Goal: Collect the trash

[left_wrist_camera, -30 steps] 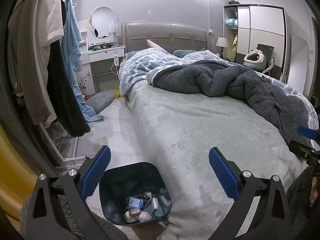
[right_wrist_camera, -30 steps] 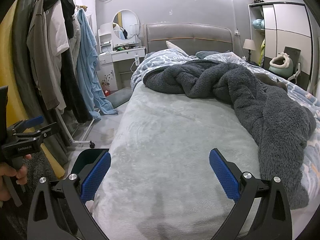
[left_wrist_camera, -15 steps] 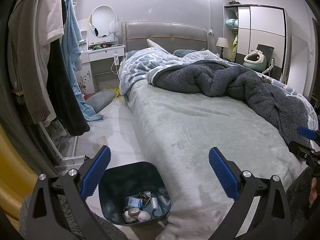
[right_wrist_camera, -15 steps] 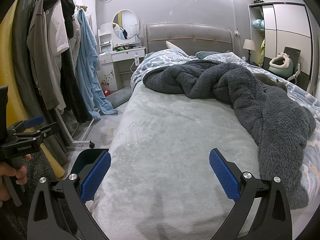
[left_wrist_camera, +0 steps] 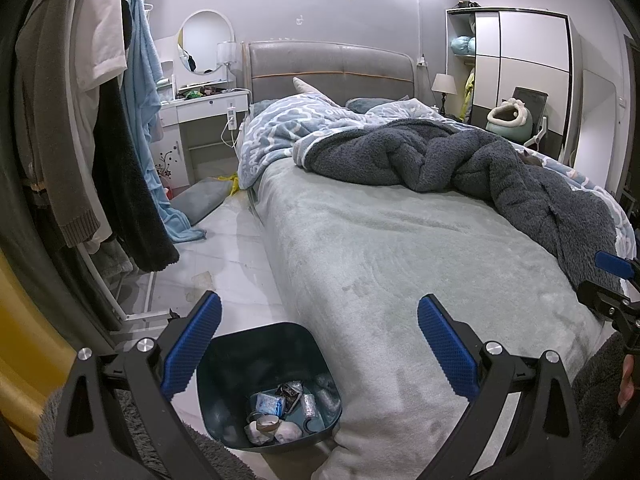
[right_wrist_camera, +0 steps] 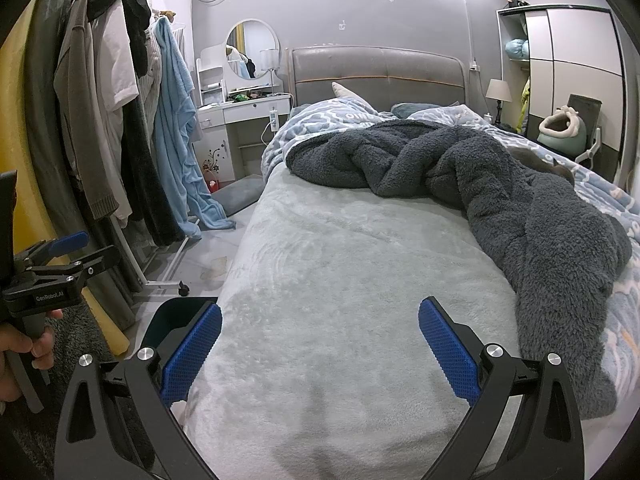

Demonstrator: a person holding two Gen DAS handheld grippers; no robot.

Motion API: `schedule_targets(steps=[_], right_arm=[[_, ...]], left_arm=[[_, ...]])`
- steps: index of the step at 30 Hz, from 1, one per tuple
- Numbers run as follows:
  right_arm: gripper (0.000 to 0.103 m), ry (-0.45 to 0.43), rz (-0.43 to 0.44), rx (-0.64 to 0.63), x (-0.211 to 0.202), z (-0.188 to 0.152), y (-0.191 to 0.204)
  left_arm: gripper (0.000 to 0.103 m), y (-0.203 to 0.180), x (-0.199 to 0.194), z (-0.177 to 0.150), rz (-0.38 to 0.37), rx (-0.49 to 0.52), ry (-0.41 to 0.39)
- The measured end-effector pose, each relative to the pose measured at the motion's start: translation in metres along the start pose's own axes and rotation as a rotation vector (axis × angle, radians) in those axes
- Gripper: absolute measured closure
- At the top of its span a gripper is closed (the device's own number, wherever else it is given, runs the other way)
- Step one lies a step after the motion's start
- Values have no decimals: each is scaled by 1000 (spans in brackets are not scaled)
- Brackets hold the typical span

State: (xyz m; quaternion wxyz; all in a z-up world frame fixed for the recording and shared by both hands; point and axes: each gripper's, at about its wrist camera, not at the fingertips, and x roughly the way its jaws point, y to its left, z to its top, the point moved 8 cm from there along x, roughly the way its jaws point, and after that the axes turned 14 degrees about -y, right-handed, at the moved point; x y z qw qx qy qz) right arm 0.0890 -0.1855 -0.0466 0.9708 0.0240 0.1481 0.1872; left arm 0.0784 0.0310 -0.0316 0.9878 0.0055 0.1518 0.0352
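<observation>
A dark teal trash bin (left_wrist_camera: 236, 364) stands on the floor at the bed's near left corner. Several wrappers and crumpled bits of trash (left_wrist_camera: 280, 412) lie in its bottom. Its rim also shows in the right wrist view (right_wrist_camera: 176, 312) behind the left finger. My left gripper (left_wrist_camera: 318, 344) is open and empty, above the bin and the bed's foot corner. My right gripper (right_wrist_camera: 320, 348) is open and empty over the foot of the bed (right_wrist_camera: 340, 264). Each gripper shows at the edge of the other's view.
A dark grey fleece blanket (right_wrist_camera: 500, 188) and a blue patterned quilt (left_wrist_camera: 288, 128) lie bunched at the bed's head and right side. A clothes rack (right_wrist_camera: 120, 120) with hanging garments stands left of the floor aisle. A white dresser (left_wrist_camera: 200, 116) and wardrobe (left_wrist_camera: 520, 72) stand at the back.
Both views have drifted very slightly; the bin sits a little lower in the left wrist view. Both grippers stay open and empty.
</observation>
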Motion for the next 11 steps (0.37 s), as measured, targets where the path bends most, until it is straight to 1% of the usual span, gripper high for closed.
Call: schedule_targets(steps=[11], right_arm=[[3,1,0,0,0,0,0]], left_arm=[[3,0,-1,-1,3,-3,1]])
